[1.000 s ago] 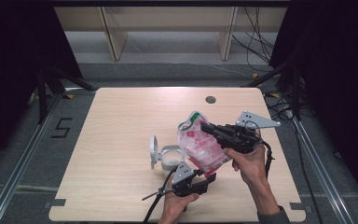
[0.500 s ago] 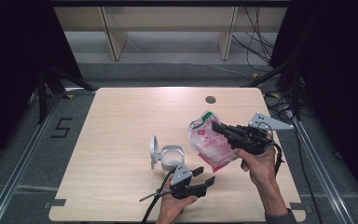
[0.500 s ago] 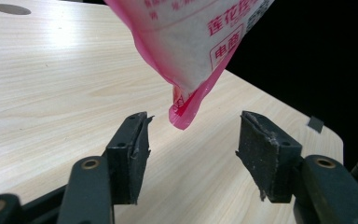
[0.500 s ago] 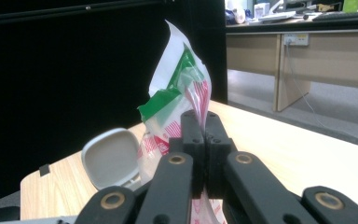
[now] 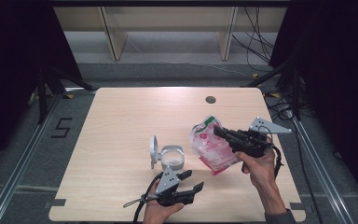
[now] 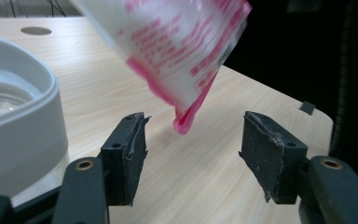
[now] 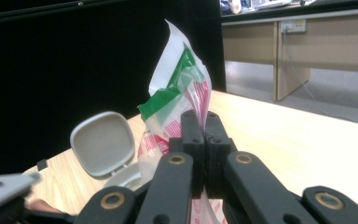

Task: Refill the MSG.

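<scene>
In the high view the right hand-held gripper sits right of centre in the frame, its jaws clamped on a pink-and-white plastic bag with a green strip at its top. The bag hangs lifted above the worktop, tilted, with its lower corner pointing down toward the bottom of the frame. In the right gripper view the two black jaws are pressed together on the bag's upper edge, and the green-and-white top stands up above them.

The left hand-held gripper lies low in the frame, near the front edge of the worktop, with its jaws apart and nothing between the pads; they have just been opening. In the left gripper view the bag's pink bottom corner hangs beyond the gap, clear of both pads.

A small white container with its hinged lid flipped up stands on the worktop just left of the bag, above the left hand-held gripper. A round hole shows in the upper part of the worktop.
</scene>
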Tool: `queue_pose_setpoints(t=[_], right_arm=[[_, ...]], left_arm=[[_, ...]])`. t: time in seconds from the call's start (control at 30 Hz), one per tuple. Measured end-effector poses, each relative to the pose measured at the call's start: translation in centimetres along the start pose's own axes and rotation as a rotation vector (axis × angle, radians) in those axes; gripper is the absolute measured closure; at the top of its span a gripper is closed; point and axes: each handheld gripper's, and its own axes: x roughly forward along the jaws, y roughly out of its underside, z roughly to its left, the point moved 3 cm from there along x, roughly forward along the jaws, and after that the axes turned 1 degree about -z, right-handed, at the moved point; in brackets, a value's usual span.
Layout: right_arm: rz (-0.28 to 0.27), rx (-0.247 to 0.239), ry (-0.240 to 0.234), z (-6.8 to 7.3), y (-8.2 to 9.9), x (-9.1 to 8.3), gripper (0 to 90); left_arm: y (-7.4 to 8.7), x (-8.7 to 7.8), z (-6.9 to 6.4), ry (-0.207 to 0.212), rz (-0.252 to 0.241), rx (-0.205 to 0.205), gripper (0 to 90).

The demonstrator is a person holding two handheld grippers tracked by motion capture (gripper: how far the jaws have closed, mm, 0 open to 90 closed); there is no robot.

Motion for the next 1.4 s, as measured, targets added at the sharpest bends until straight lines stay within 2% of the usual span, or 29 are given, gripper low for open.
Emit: queue_pose_setpoints(t=[0.07,0.13,0.17,0.23,0.27,0.3,0.33,0.4,0.43,0.47,0.53,0.57,0.6,0.63,0.7,0.73,0.83,0.87,0.9,1.0,1.03,1.07,1.1,1.17,1.2,1.23,1.3,1.33,1.4], right_arm=[[0.018,0.004,-0.003,-0.2,0.5,-0.1,90.0],[0.030,-0.001,0.001,-0.4,0.9,-0.3,90.0],[0.030,0.004,0.006,-0.5,1.1,-0.3,90.0],[0.029,0.012,0.011,-0.6,1.5,-0.5,90.0],[0.045,0.010,0.015,-0.7,1.7,-0.8,90.0],[0.045,0.024,0.020,-0.9,1.8,-0.9,90.0],[0.049,0.065,0.025,-0.7,2.0,-1.2,90.0],[0.033,0.034,0.030,-1.3,2.1,-1.7,90.0],[0.031,-0.004,0.047,-1.6,2.1,-2.0,90.0],[0.040,0.047,0.044,-1.4,2.2,-2.3,90.0],[0.043,0.053,0.048,-1.4,2.2,-2.6,90.0],[0.013,0.022,0.037,-1.7,2.4,-3.0,90.0],[0.013,0.022,0.037,-1.7,2.4,-3.0,90.0],[0.028,0.029,0.049,-1.8,2.5,-3.6,90.0],[0.013,0.004,0.061,-2.2,2.6,-4.1,90.0],[0.022,0.023,0.062,-2.2,2.7,-4.3,90.0],[0.018,-0.015,0.086,-2.7,2.8,-5.1,90.0],[0.031,0.023,0.082,-2.5,2.9,-5.3,90.0],[0.008,0.029,0.078,-2.6,3.0,-5.4,90.0],[0.051,0.052,0.111,-2.5,3.1,-6.1,90.0],[0.043,0.008,0.118,-2.9,3.2,-6.3,90.0],[0.041,0.029,0.131,-2.8,3.2,-6.5,90.0],[0.055,0.005,0.132,-3.1,3.2,-6.7,90.0],[0.060,0.031,0.134,-2.9,3.3,-6.8,90.0],[0.049,-0.028,0.145,-3.4,3.4,-7.0,90.0],[0.066,0.013,0.142,-3.3,3.4,-7.2,90.0],[0.067,0.015,0.137,-3.5,3.6,-7.4,90.0],[0.063,0.005,0.137,-3.7,3.7,-7.5,90.0],[0.068,0.033,0.170,-3.8,3.8,-7.8,90.0]], left_arm=[[0.1,-0.5,0.0,0.001,0.014,0.013,39.2],[0.2,-0.7,0.2,0.013,0.012,0.003,39.2],[0.2,-1.0,0.5,0.013,0.030,0.032,39.1],[0.4,-1.3,0.5,0.023,0.014,0.007,39.2],[0.4,-1.5,0.6,0.025,0.018,0.028,39.2],[0.5,-1.8,0.5,0.014,0.027,0.009,39.1],[0.6,-1.9,0.5,0.014,0.018,-0.004,39.0],[0.5,-2.4,0.7,0.012,0.027,0.030,38.9],[0.5,-2.6,0.8,0.016,0.020,0.037,39.0],[0.5,-2.8,0.8,0.011,0.018,0.025,39.0],[0.4,-2.9,0.9,0.010,0.020,0.038,39.0],[0.4,-3.2,0.8,-0.005,0.020,0.010,39.1],[0.4,-3.2,0.8,-0.005,0.020,0.010,39.1],[0.3,-3.3,1.1,0.006,0.015,0.040,39.1],[0.4,-3.4,1.0,-0.014,0.024,0.008,39.1],[0.4,-3.4,1.0,-0.013,0.019,0.003,39.1],[0.4,-3.5,1.2,-0.010,0.027,0.029,39.1],[0.4,-3.5,1.3,-0.003,0.017,0.033,39.1],[0.4,-3.5,1.3,-0.009,0.018,0.021,39.1],[0.4,-3.5,1.4,-0.006,0.018,0.035,39.6],[0.4,-3.5,1.5,-0.008,0.020,0.038,39.6],[0.4,-3.6,1.5,-0.009,0.020,0.038,39.6],[0.4,-3.6,1.5,-0.008,0.018,0.037,39.6],[0.4,-3.6,1.5,-0.009,0.016,0.037,39.6],[0.4,-3.6,1.5,-0.010,0.018,0.037,39.6],[0.4,-3.6,1.6,-0.010,0.019,0.038,39.6],[0.5,-3.6,1.4,-0.021,0.017,0.007,39.6],[0.4,-3.6,1.6,-0.010,0.017,0.039,39.6],[0.4,-3.6,1.6,-0.010,0.019,0.037,39.6]])
